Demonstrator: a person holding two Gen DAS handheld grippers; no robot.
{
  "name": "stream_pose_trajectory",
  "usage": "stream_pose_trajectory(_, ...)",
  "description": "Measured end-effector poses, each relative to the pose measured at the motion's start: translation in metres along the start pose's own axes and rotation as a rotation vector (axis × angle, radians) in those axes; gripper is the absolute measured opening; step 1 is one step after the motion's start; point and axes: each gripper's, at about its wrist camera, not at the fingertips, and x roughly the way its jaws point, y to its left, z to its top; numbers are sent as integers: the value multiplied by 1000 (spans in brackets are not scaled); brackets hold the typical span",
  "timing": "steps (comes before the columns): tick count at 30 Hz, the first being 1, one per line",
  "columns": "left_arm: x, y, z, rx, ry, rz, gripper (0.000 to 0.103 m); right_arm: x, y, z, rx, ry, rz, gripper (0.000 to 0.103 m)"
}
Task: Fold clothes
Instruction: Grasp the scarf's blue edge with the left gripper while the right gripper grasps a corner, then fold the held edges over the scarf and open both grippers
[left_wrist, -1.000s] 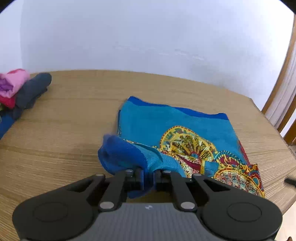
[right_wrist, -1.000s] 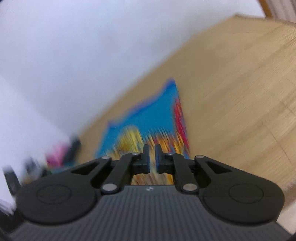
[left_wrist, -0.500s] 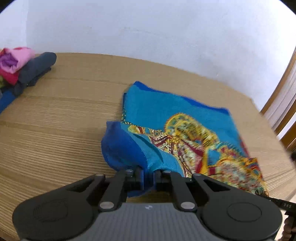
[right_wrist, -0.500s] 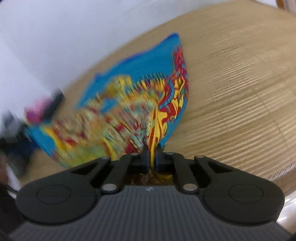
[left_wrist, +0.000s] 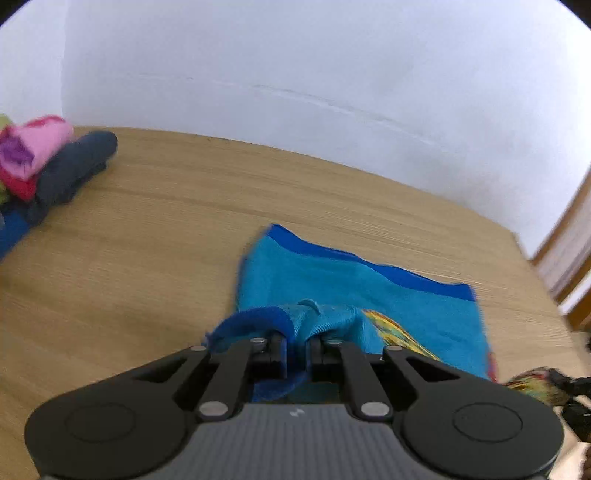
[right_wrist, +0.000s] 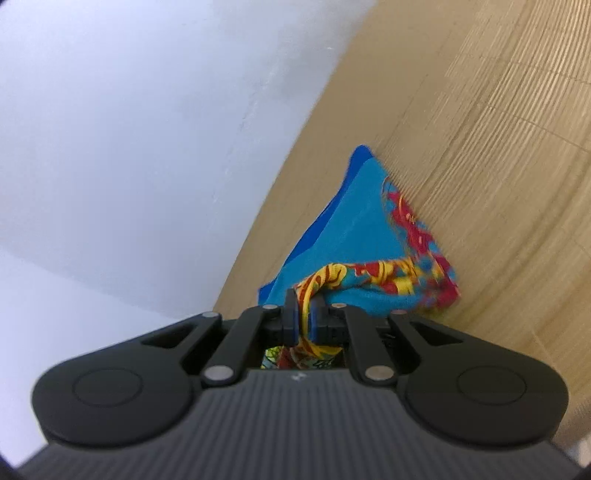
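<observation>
We have the left gripper (left_wrist: 295, 349) clamped on the blue hem corner of the cloth (left_wrist: 354, 295), the right gripper (right_wrist: 303, 320) pinching its patterned corner. Both near corners are lifted; the rest lies on the table (left_wrist: 155, 236). Clothes pile (left_wrist: 44, 166) sits far left, well apart.

cloth (left_wrist: 354, 295): turquoise, blue border, red-yellow print | pile (left_wrist: 40, 166): pink, navy, possibly purple | table (left_wrist: 166, 221): tan woodgrain
</observation>
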Motion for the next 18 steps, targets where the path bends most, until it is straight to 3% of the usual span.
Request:
stream_pose_trajectory(3, 43, -11, 24, 9, 15, 64, 17, 30, 0, 24, -12, -22, -69, 12)
stream_pose_trajectory(5, 79, -15, 37, 15, 52, 128, 21, 59, -1, 40, -39, -25, -160, 15)
stream_pose_trajectory(7, 109, -17, 46, 21, 92, 205, 22, 88, 2, 53, -97, -33, -270, 24)
stream_pose_trajectory(9, 121, -17, 48, 37, 107, 250, 23, 98, 5, 62, -133, -66, -340, 27)
stream_pose_trajectory(11, 121, -22, 47, 74, 98, 279, 29, 92, 9, 66, -165, -97, -333, 34)
stream_pose_trajectory(13, 115, -27, 45, 99, 81, 273, 35, 82, 17, 63, -224, -112, -314, 54)
stream_pose_trajectory(15, 112, -32, 41, 123, 78, 221, 39, 78, 24, 53, -324, -83, -267, 60)
stream_pose_trajectory(18, 114, -39, 29, 156, 99, 208, 40, 92, 34, 32, -485, 21, -248, 58)
